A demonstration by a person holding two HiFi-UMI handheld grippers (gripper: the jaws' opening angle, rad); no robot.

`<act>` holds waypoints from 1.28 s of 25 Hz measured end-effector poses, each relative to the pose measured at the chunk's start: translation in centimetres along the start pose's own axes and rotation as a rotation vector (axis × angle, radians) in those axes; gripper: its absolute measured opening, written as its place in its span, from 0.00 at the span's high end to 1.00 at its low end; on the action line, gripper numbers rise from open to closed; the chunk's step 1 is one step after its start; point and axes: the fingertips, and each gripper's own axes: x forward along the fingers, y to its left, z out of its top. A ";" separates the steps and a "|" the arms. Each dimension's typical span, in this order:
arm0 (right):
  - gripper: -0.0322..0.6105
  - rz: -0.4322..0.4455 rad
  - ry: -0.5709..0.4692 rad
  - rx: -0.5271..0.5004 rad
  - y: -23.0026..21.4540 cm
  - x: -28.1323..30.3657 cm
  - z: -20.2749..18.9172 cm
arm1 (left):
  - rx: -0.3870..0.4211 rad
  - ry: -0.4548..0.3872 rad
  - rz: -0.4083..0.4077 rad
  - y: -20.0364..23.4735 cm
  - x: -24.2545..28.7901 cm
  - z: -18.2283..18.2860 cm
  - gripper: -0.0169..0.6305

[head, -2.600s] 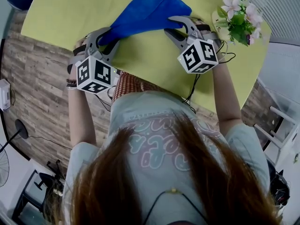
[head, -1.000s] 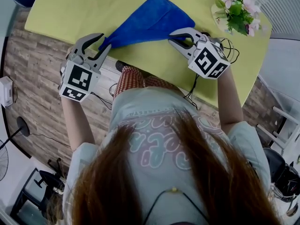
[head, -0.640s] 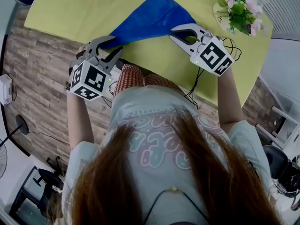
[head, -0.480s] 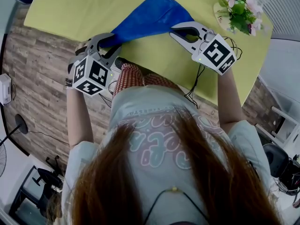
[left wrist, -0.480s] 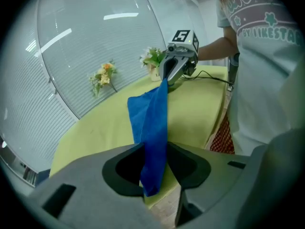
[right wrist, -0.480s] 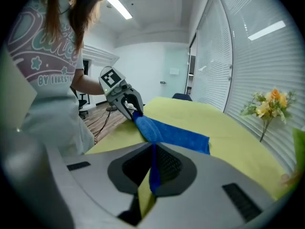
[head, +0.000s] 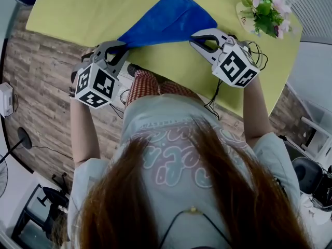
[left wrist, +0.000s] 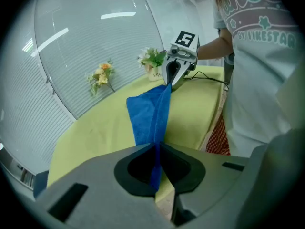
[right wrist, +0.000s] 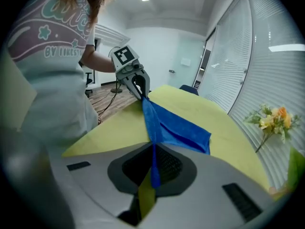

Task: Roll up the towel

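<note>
Head view: looks steeply down on a yellow-green worktop (head: 78, 9) carrying a blue towel (head: 166, 17), spread at the far end and drawn narrow toward the near edge. Shows the left claw (head: 120, 44) gripping the near left corner right at the worktop's edge, and the right claw (head: 193, 35) gripping the near right corner. Shows a small pot of flowers (head: 264, 12) well apart at the far right. No roll begun yet, by the look of it. To start it well: keep both corners level, hold the hem taut between them, turn both wrists together, and make the first turn small and even, without dragging the cloth off the edge.

Left gripper view: looks along the left claw (left wrist: 156, 147), with jaws just now closing and a thin blue corner pinched between the pads. Beyond, shows the hem stretched in a straight fold toward the other claw, soft and plush, with the rest lying flat and lightly creased.

Right gripper view: looks along the right claw (right wrist: 152, 147), clamped on its own blue corner, with the same taut fold running to the opposite claw and a loose flap spread to the right
</note>
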 end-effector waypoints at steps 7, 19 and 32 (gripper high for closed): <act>0.92 0.189 0.039 0.123 2.0 0.0 -0.8 | -0.059 0.064 -0.163 -0.6 -0.4 0.1 0.92; 0.92 0.300 0.043 0.324 -1.1 1.6 -1.3 | -0.153 0.116 -0.354 3.0 1.2 0.2 0.92; 0.72 0.006 0.009 0.226 -3.9 1.4 -2.1 | -0.155 0.030 -0.207 5.2 2.8 -0.2 0.84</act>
